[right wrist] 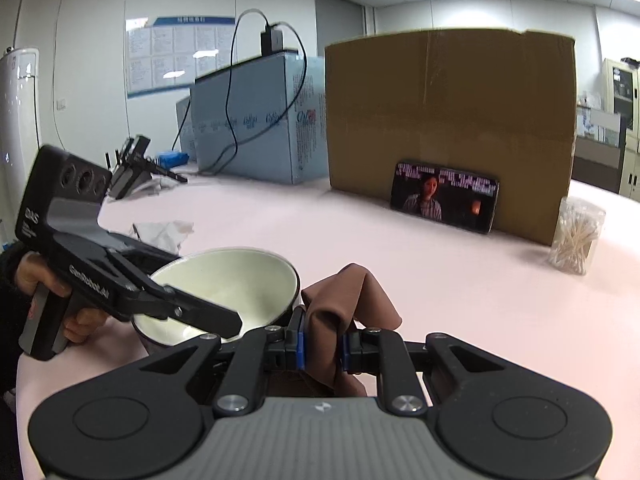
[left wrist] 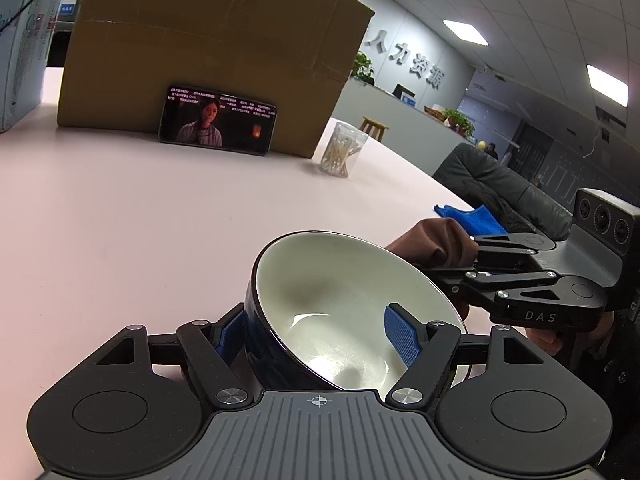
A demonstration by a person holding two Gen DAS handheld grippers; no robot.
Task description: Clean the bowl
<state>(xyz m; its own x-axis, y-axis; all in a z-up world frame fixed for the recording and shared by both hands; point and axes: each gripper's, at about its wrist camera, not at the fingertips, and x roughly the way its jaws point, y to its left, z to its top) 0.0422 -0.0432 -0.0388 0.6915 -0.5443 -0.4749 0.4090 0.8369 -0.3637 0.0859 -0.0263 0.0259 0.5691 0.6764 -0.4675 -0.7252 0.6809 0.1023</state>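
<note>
Clamped across the wall of the bowl [left wrist: 340, 312], the left tongs [left wrist: 320, 340] pinch it with one blue pad inside and one outside, holding it tilted with its white interior facing the right tongs [right wrist: 322, 344]. Those grip a bunched brown cloth [right wrist: 348, 300] just beside the rim. The wiping step looks ready to begin: the next move calls for carrying the cloth over the rim and rubbing the brownish smudge [left wrist: 304, 294] on the inner wall. Only the left view shows that smudge and a blue cloth [left wrist: 472, 216] at the counter [left wrist: 120, 240] edge; the right view alone shows how the brown cloth sits between its pads.
</note>
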